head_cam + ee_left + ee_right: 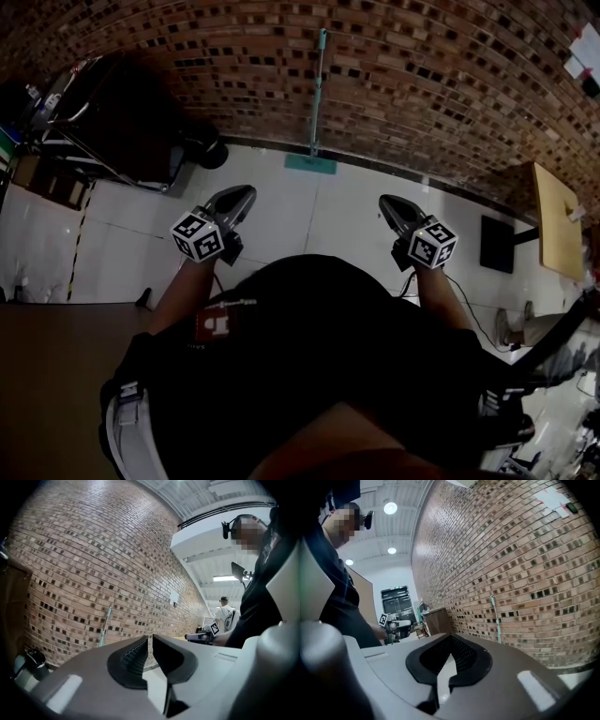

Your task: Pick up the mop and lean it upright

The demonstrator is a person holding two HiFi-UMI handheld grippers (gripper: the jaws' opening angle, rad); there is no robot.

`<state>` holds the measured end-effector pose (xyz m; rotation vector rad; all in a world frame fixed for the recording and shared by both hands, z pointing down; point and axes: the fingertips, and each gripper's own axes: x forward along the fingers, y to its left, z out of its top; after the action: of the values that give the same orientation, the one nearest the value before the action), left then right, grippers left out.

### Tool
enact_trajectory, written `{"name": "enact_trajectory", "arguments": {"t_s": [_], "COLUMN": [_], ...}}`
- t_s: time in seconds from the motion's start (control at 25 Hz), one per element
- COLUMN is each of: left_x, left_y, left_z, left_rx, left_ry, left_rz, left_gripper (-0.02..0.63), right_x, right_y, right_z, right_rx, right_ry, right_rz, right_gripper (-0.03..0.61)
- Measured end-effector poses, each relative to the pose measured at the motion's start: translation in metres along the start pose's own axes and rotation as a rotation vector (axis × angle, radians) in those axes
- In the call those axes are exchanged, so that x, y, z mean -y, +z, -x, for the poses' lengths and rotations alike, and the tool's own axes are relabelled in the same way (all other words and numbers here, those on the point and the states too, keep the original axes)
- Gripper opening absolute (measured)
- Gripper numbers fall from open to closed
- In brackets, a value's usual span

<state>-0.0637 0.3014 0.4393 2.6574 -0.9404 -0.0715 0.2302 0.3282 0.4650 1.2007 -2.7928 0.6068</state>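
The mop (321, 84) stands upright against the brick wall, its teal handle running up the bricks and its flat teal head (310, 164) on the floor at the wall's foot. The handle also shows in the left gripper view (104, 625) and the right gripper view (494, 616). My left gripper (246, 192) and right gripper (386, 202) are held out in front of my body, well short of the mop and apart from it. The left gripper (150, 641) has a narrow gap between its tips with nothing in it. The right gripper (451, 637) is shut and empty.
A dark cart (122, 122) stands by the wall at the left. A wooden table (558, 220) and a black panel (497, 244) are at the right. A brown surface (56, 375) lies at my lower left. A person (225, 613) stands far off.
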Motion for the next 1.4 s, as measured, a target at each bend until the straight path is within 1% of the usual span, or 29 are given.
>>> {"name": "enact_trajectory", "arguments": {"t_s": [0.2,0.36,0.56,0.68,0.8,0.96,1.12,1.24,1.4], "left_x": [-0.011,-0.04,-0.096,-0.134,-0.176,-0.228,-0.265,-0.282,-0.289], "left_y": [0.002,0.008,0.024,0.045,0.064,0.083,0.094,0.1,0.097], "left_z": [-0.011,-0.022,-0.04,-0.049,-0.054,-0.058,-0.063,-0.072,-0.089], "left_rx": [-0.006,0.003,0.004,0.005,0.007,0.005,-0.001,0.001,-0.005], "left_ry": [-0.016,-0.046,-0.101,-0.139,-0.159,-0.171,-0.172,-0.167,-0.155], "left_rz": [0.001,0.01,0.014,0.007,0.004,-0.004,-0.004,-0.004,0.0], "left_gripper": [0.028,0.028,0.028,0.028,0.029,0.028,0.028,0.028,0.028], "right_x": [0.01,0.014,0.022,0.024,0.026,0.034,0.046,0.058,0.08], "right_y": [0.002,0.008,0.027,0.044,0.059,0.071,0.073,0.075,0.075], "right_z": [-0.01,-0.034,-0.079,-0.11,-0.144,-0.185,-0.213,-0.231,-0.242], "right_rx": [-0.002,-0.011,0.004,0.02,0.033,0.042,0.031,0.02,0.011], "right_ry": [-0.009,-0.031,-0.09,-0.126,-0.157,-0.196,-0.223,-0.223,-0.207], "right_rz": [-0.01,-0.004,0.003,0.003,0.004,0.002,-0.011,-0.011,-0.021], "right_gripper": [0.014,0.014,0.014,0.014,0.014,0.014,0.014,0.014,0.014]}}
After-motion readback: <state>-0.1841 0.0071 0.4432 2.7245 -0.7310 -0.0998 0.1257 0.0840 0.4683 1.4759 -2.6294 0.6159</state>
